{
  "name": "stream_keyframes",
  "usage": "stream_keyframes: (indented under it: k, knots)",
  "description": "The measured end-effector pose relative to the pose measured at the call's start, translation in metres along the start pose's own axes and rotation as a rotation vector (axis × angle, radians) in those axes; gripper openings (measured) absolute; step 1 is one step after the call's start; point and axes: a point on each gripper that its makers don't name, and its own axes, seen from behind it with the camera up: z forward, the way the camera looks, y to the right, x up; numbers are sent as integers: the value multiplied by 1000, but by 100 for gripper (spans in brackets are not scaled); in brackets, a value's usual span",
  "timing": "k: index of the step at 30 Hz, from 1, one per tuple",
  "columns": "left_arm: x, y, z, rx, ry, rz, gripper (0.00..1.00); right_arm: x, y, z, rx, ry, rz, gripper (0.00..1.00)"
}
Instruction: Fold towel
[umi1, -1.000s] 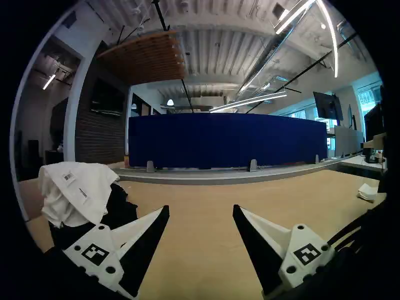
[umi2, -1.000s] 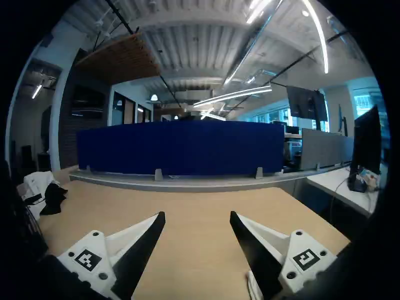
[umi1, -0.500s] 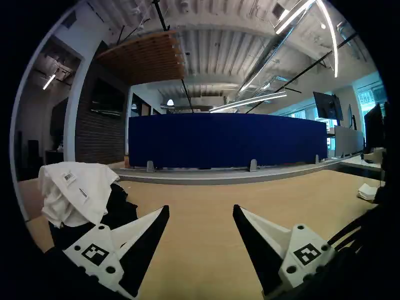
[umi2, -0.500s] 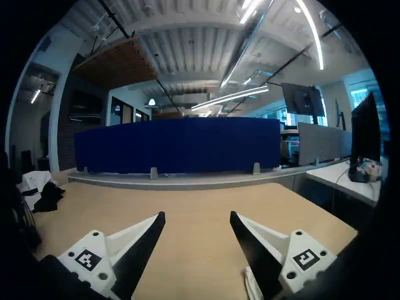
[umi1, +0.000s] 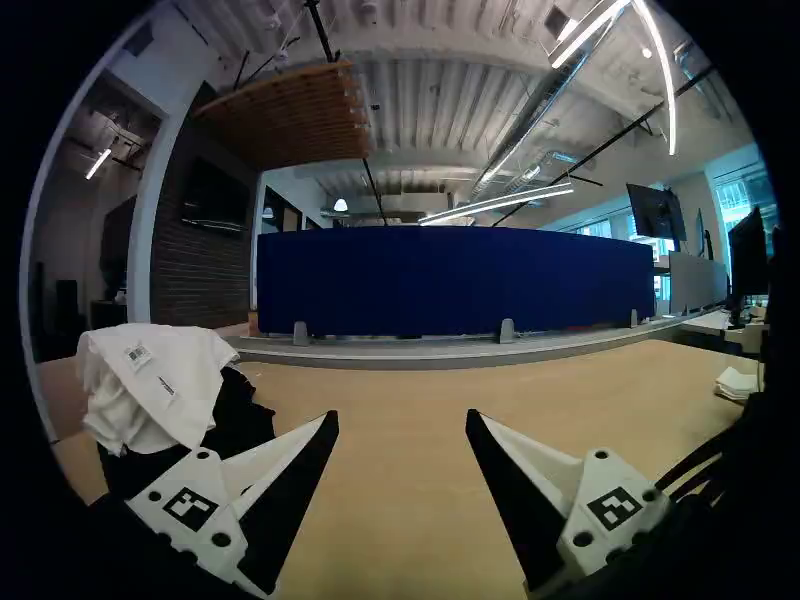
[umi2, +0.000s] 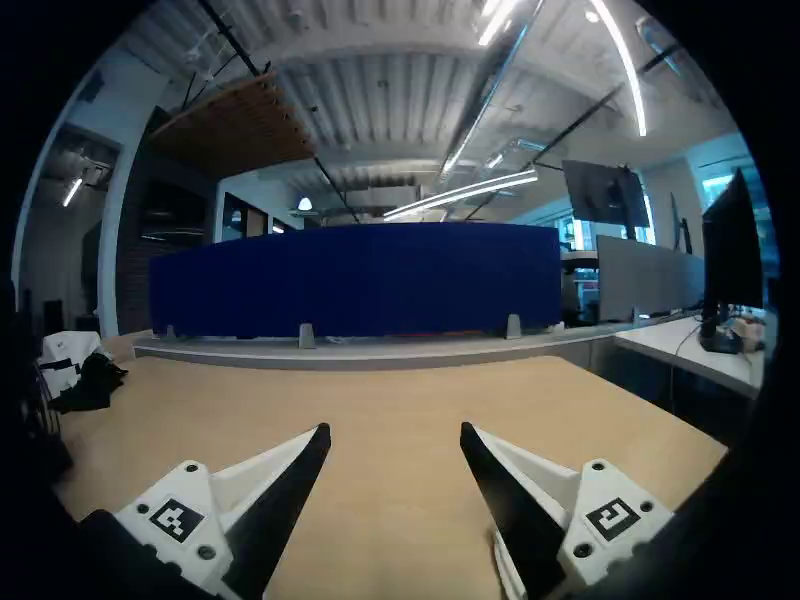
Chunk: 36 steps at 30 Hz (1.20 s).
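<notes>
Tabletop: the wide pale wooden tabletop (umi1: 420, 395) lies bare ahead of me. I judge it the right place to spread the cloth flat before any fold.
Screen: a long dark-blue fabric partition (umi1: 450, 280) stands along the far edge, well apart from my work.
Towel: the crumpled white cloth towel (umi1: 150, 385), small tags showing, is heaped at the left end of the tabletop, near my left gripper's outer finger. In the right gripper view it is a small white lump (umi2: 60, 355) far off to the left.
Dark bundle: a rumpled black fabric piece (umi1: 238, 418) lies under and against the towel, touching it.
Left gripper (umi1: 400, 415): jaws spread wide, holding nothing, aimed past the towel.
Right gripper (umi2: 394, 428): jaws spread too, empty, over bare wood.
Step in hand: reaching for the towel, I judge. To do it well I should swing left, find a white edge or corner rather than the heap's middle, and pinch white cloth alone, leaving the black behind.
</notes>
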Motion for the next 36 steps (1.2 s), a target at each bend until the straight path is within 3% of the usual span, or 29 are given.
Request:
stream_keyframes:
  k: [36]
  knots:
    - [0, 1, -1, 0, 0, 0, 94, 0, -6, -1, 8, 51, 36, 100]
